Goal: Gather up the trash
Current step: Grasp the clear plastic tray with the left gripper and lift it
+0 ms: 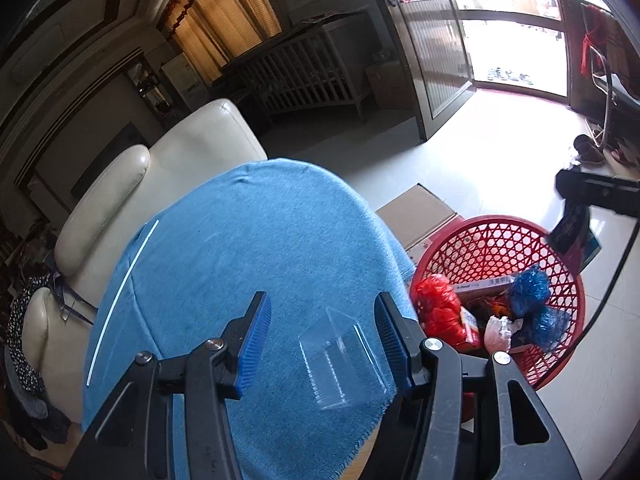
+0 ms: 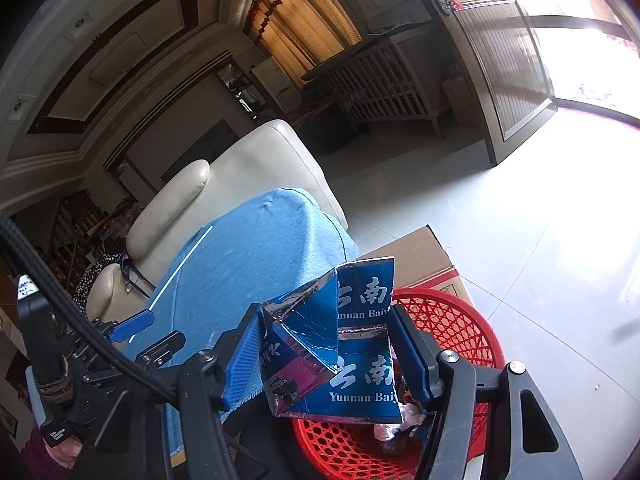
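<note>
Right tongs (image 2: pixel 326 354) pinching a crumpled blue carton (image 2: pixel 340 344) above the red basket (image 2: pixel 452 320). Left tongs (image 1: pixel 322 340) spread around a clear plastic box (image 1: pixel 340 364) on the blue worktop cloth (image 1: pixel 240 248).

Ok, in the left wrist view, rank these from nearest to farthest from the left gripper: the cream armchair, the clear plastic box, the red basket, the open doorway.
1. Clear plastic box, between the left gripper fingers, on the blue cloth.
2. Red basket, right, on the floor.
3. Cream armchair, beyond the cloth, left.
4. Open doorway, far right.

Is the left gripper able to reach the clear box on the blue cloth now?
Probably yes: the clear box lies between the open left gripper fingers on the cloth, nothing covering it.
</note>
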`<state>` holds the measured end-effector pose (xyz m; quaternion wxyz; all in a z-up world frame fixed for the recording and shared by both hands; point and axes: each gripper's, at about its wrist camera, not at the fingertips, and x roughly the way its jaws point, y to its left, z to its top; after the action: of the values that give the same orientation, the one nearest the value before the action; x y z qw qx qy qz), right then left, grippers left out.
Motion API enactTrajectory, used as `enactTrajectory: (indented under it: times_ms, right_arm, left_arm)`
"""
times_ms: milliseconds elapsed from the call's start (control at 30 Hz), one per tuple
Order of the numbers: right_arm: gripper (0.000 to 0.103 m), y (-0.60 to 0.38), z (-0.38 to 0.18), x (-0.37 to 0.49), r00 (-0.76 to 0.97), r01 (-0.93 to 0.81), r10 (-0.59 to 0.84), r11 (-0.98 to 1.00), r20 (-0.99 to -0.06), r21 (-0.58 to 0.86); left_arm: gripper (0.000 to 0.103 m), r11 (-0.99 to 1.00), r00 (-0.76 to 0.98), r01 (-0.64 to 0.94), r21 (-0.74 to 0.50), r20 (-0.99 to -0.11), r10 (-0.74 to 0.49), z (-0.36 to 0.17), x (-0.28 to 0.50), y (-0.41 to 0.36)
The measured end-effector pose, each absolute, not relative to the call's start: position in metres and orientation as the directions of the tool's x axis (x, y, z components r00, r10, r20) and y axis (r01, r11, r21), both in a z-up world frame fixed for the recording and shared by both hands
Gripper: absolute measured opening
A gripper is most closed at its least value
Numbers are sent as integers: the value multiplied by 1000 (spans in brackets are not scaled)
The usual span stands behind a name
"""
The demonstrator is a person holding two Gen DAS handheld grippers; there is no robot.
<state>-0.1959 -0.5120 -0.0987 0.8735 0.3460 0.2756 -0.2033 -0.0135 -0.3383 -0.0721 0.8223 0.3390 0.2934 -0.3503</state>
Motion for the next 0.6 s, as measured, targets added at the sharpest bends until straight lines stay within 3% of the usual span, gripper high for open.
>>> enactTrajectory:
  times_ms: [200, 433, 600]
  right_arm:
    - [66, -516, -103, -200, 759, 558, -161, 661, -631, 502]
    - [66, -512, -108, -191, 751, 553, -140, 668, -645, 498]
    - [66, -511, -111, -186, 747, 552, -131, 670, -652, 496]
  left_arm:
    - [56, 617, 532, 747, 248, -780, -330, -83, 31, -318]
    - [56, 646, 519, 734, 209, -787, -334, -90, 47, -293]
    - [57, 649, 398, 758, 63, -833, -384, -96, 50, -285]
